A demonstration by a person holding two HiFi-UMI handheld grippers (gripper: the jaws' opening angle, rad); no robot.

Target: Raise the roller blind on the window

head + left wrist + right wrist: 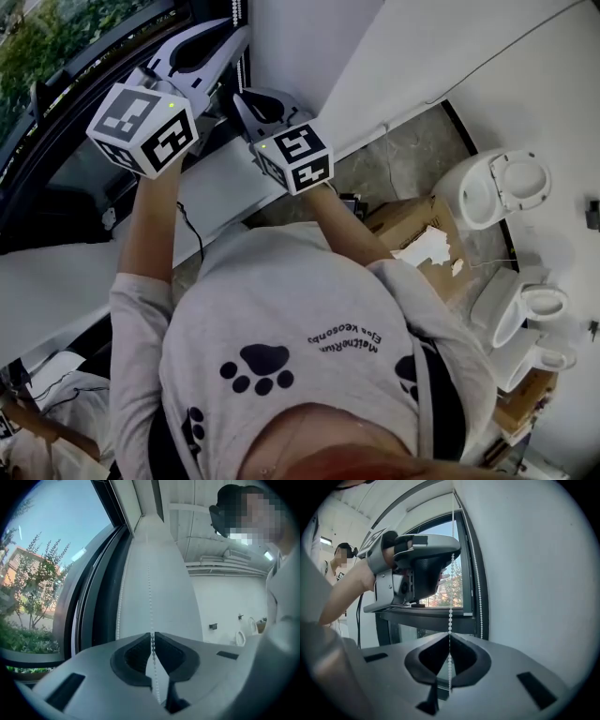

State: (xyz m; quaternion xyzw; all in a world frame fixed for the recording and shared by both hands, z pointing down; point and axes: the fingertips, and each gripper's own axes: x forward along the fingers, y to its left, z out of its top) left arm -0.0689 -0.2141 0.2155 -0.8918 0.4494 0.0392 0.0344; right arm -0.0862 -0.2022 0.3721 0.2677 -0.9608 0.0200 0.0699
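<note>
A white bead chain (451, 611) hangs down the white wall beside the dark-framed window (440, 588); its second strand (476, 573) runs closer to the frame. My right gripper (450, 637) is shut on the chain, tips pinched together on it. Higher on the same strand sits my left gripper (451, 557). In the left gripper view the chain (149, 588) passes between the left gripper's (152, 637) tips, which stand a bead's width apart, with no clear press. In the head view both marker cubes are raised toward the window (56, 56). The blind itself is not visible.
A white sill (234, 178) runs below the window. On the floor to the right stand an opened cardboard box (412, 225) and white toilets (502, 187), (525, 309). A black cable (192, 234) hangs by my left arm.
</note>
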